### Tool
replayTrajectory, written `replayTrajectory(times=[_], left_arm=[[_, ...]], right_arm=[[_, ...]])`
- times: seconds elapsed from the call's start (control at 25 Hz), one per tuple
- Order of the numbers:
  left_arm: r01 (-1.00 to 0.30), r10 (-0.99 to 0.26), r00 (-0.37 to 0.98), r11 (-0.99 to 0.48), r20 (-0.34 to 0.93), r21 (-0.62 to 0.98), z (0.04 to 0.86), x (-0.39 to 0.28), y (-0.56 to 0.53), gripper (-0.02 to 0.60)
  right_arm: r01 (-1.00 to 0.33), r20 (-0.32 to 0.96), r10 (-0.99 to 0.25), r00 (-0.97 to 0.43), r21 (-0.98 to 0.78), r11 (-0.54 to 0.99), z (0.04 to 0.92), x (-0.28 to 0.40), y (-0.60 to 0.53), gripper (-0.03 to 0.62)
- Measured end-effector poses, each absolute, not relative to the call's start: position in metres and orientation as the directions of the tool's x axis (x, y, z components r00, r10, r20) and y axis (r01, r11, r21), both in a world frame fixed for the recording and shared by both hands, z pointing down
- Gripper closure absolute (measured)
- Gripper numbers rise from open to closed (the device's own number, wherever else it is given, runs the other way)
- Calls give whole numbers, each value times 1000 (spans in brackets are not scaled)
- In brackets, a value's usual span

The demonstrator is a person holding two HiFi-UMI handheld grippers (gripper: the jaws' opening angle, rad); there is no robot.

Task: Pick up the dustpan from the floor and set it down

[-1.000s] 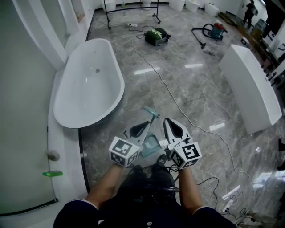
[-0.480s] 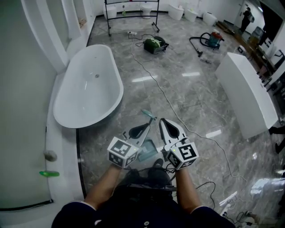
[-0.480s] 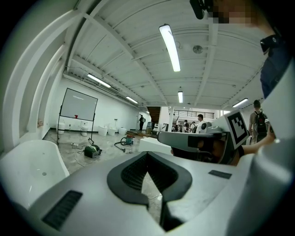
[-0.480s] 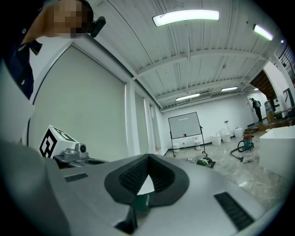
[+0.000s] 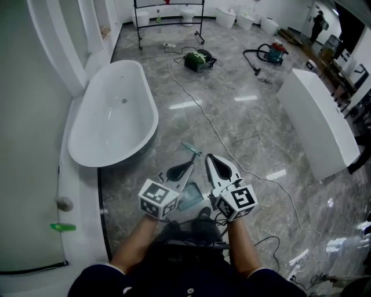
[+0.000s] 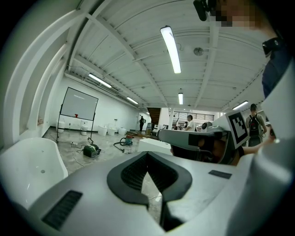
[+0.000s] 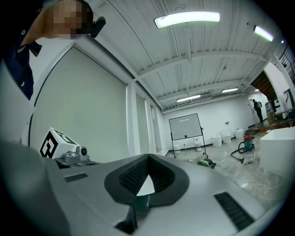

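A teal dustpan (image 5: 192,196) lies on the grey floor just ahead of my feet, its handle (image 5: 191,148) pointing away from me. My left gripper (image 5: 192,162) hovers over its left side and my right gripper (image 5: 209,157) over its right side, both well above it and pointing roughly level. In the left gripper view the left gripper (image 6: 147,152) has its jaws together with nothing between them. In the right gripper view the right gripper (image 7: 147,156) is also shut, and a teal sliver (image 7: 139,203) shows through the gap behind the pads.
A white bathtub (image 5: 113,116) stands to the left by the wall. A cable (image 5: 232,155) runs across the floor past the dustpan. A white block (image 5: 319,122) stands to the right. Farther off are a green machine (image 5: 197,60), a vacuum (image 5: 272,52) and a frame stand (image 5: 168,17).
Both grippers have lifted slightly together and stayed shut. The dustpan has kept its place on the floor under them.
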State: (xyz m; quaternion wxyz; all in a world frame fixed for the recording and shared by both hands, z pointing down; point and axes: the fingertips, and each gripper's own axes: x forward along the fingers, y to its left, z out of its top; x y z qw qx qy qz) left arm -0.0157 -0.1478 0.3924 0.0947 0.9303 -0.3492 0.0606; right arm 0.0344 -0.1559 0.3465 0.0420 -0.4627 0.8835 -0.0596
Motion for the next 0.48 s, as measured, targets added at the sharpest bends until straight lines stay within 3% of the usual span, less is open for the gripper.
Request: replayTrajectory(times=[0.48], left_arm=[[-658, -636, 751, -742, 176, 130, 389, -9, -141, 568]], right_arm=[[-811, -27, -821, -570, -137, 568, 339, 40, -151, 588]])
